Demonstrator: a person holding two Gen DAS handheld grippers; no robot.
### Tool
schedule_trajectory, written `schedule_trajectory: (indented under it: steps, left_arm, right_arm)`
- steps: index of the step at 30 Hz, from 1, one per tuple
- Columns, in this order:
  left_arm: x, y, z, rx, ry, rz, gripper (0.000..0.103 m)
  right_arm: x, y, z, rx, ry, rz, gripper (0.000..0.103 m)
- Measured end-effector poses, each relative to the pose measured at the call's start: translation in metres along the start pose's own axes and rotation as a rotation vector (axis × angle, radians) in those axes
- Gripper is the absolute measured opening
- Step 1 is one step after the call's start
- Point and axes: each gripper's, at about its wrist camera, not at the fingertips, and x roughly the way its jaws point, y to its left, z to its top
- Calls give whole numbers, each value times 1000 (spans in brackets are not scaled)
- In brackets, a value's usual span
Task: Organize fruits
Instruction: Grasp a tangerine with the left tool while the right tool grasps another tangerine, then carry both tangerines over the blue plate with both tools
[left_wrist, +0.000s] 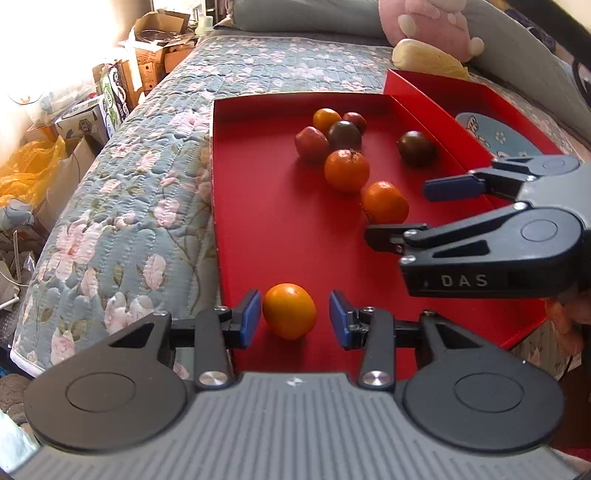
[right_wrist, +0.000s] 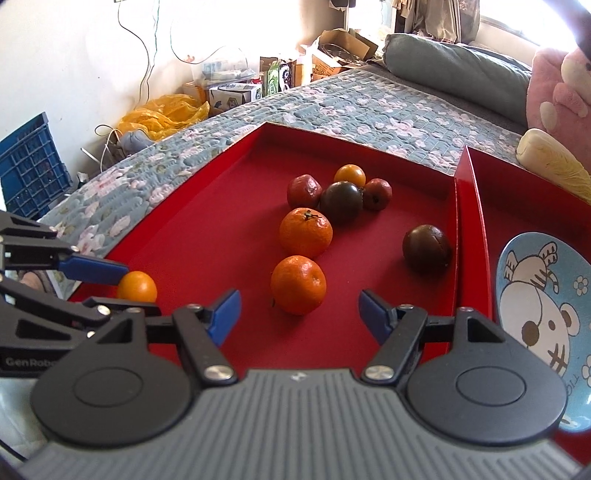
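Both hand-held grippers (left_wrist: 291, 319) (right_wrist: 299, 314) parted, angled downward

A matt red tray (left_wrist: 258, 229) lies on quilted floral cloth (left_wrist: 147, 206), holding glossy smooth fruits (left_wrist: 289, 311) and dimpled-skinned tangerines (right_wrist: 298, 284), beside a glazed plate (right_wrist: 535, 317).

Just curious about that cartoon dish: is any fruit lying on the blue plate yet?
No, the round blue cartoon plate shows only its drawing, with no fruit on it.

light: strong daylight, blown out upper left on the left wrist view, top on the right wrist view | shadows: soft beneath the fruit | focus: sharp centrally | distortion: fisheye bending, dark corners
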Motion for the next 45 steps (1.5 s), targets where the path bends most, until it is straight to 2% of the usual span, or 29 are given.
schedule_trajectory:
  steps: [6,8,12,15,21,27,36,45]
  left_arm:
    - [10,-6,1,22,20,-7,45]
    - [10,-5,1,20,17,-21,36]
    - [11,-5,1,18,16,-37,36]
    - [10,-7,1,25,11,-39,35]
    - [5,-8,5,21,-17,-28,35]
    - [-2,-17,16,24,-55,-31,35]
    - [-2,-61,42,79,-101,-78,35]
    - [3,-101,59,110,-129,-101,35]
  right_arm:
    - [18,2,4,-2,26,-5,72]
    - [23,0,4,6,39,-9,65]
    - [26,-8,3,45,41,20,52]
    - [25,-11,4,55,35,29,38]
    - [21,-10,3,63,32,24,39]
    - [-7,-9,7,79,-25,44,39]
    - [-58,-29,16,106,-109,8,39]
    - [-93,-55,8,129,-154,-42,39]
